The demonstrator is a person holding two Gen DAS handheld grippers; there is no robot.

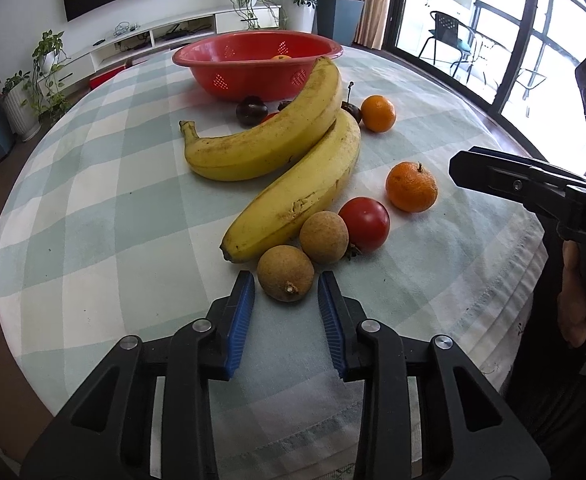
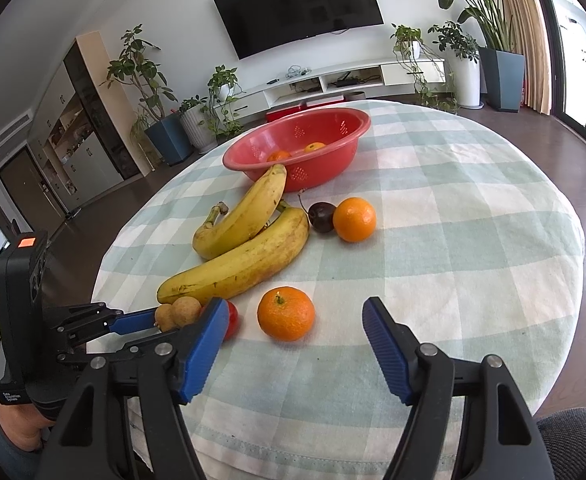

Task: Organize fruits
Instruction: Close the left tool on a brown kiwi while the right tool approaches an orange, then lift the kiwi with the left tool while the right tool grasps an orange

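A red perforated basket [image 2: 297, 148] stands toward the far edge of the round desk [image 2: 473, 240], which is covered with a pale green and white checked cloth. Inside the basket lie two oranges: one [image 2: 279, 155] to the left, one [image 2: 314, 146] to the right of it and just beside it. In the left wrist view only the top of one orange shows above the rim.

The rest of the fruit lies on the cloth in front of the basket. Two bananas [image 1: 277, 160] lie side by side, touching, the farther one reaching up to the basket's wall. Beside their far ends sit a dark cherry [image 2: 322, 217] and an orange [image 2: 354, 219], touching each other. Another dark fruit [image 1: 251, 110] lies close to the basket on the other side of the bananas. Near the front edge sit a red tomato [image 1: 365, 224], an orange [image 1: 411, 187] and two brown longans.

The left gripper [image 1: 286, 284] has its blue pads on either side of the nearer longan [image 1: 285, 273], at the front edge of the desk; the pads stand just beside the fruit with slim gaps showing, not clamping it. The other longan [image 1: 324, 237] touches the tomato. The right gripper [image 2: 297, 320] is spread wide and empty, hovering over the front edge with the near orange ahead between its fingers.
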